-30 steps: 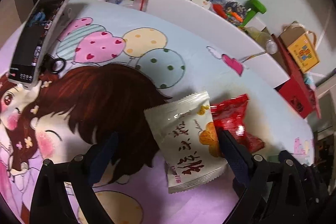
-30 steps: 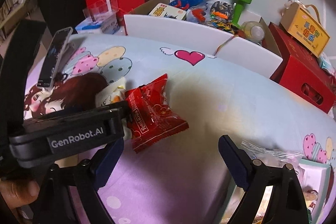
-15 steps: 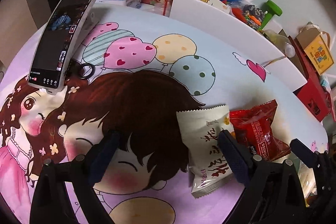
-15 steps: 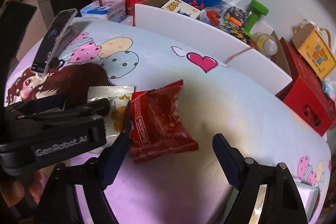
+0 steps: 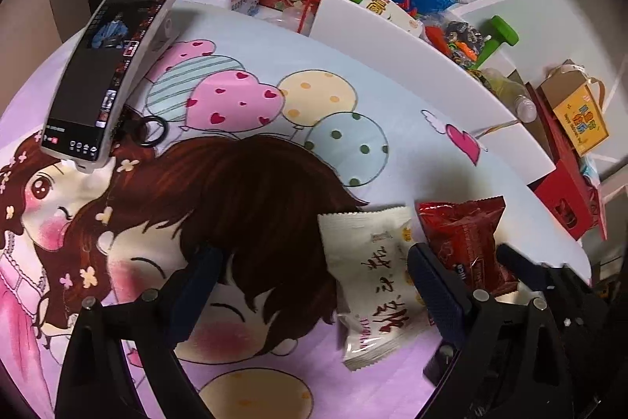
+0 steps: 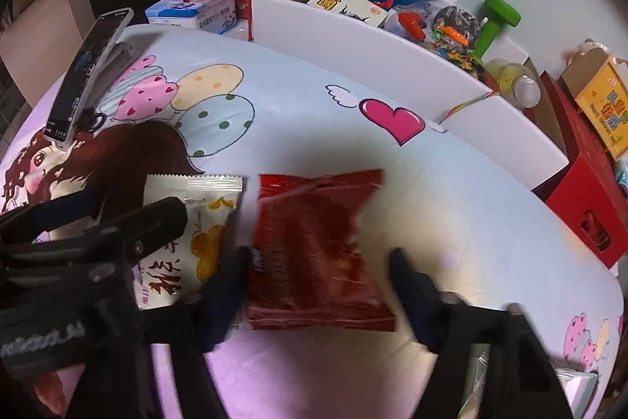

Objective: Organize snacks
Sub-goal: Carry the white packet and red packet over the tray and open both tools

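Lying between the right gripper's (image 6: 318, 285) spread fingers: red snack packet (image 6: 314, 246).

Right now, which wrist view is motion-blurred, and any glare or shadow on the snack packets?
Right wrist view: the right gripper and red snack packet are smeared, with a dark shadow on the cloth behind the packet. Left wrist view: sharp, the white snack packet print is crisp; small glints on the red wrapper; strong fisheye bending at the edges.

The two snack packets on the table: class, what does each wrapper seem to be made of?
Red packet: likely glossy plastic film; it shines, crinkles and looks slightly see-through. White packet: probably matte plastic or paper-look film, with a printed face and serrated sealed ends; which one cannot be told.
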`<state>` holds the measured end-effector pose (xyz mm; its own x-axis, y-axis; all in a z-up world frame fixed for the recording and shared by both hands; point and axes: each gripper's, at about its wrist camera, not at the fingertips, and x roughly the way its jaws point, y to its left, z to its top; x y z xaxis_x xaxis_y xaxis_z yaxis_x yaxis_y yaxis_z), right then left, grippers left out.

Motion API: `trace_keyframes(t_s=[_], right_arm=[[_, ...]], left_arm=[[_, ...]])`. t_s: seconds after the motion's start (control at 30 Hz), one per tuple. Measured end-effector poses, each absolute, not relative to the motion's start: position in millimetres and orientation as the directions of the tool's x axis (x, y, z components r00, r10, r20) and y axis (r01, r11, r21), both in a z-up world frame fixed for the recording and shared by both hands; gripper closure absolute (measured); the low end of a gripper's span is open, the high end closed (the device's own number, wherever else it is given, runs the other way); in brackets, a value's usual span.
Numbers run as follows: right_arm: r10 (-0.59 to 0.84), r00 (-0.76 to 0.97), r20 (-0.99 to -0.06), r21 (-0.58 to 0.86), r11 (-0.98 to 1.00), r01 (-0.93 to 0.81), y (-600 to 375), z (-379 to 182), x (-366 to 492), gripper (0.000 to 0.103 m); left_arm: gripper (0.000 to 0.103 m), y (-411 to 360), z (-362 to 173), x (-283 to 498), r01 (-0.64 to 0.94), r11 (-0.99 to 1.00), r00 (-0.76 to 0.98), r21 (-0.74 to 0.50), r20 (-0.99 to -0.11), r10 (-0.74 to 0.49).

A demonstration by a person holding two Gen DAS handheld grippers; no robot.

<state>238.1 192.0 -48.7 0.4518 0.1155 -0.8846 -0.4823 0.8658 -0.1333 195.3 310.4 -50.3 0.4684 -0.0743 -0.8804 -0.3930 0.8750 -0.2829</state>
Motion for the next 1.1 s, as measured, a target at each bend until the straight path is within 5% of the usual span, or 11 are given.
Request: trace_keyframes(t_s=[0.33,0.67,0.93,1.1], right_arm=[[0.096,0.449,-0.888,-0.115,0.9,-0.42,168.7,-44.6,229.8,0.04],[0.073,0.443,-0.893,-0.133,0.9,-0.416,156.9,-42.1,219.3,0.04],[0.063,0.445,-0.893,-0.139,0.903,-0.406,151.4,-42.4,211.8,0.04],[0.059,0.444,-0.894,-0.138,0.907,-0.398,147.6,-39.6,203.1,0.04]], left_arm=[[0.007,286.2,-49.9,205.4,-0.319,0.907,0.464,-0.276,-0.88,-0.105],[0.008,256.3,-62.8,216.6,-0.276,0.955,0.408,-0.112,-0.913,0.011],[0.04,256.1,-60.4,213.3,-0.283,0.959,0.394,-0.022,-0.914,0.095],[0.043,258.7,-58.0,212.2,-0.282,0.959,0.4,-0.036,-0.913,0.083]])
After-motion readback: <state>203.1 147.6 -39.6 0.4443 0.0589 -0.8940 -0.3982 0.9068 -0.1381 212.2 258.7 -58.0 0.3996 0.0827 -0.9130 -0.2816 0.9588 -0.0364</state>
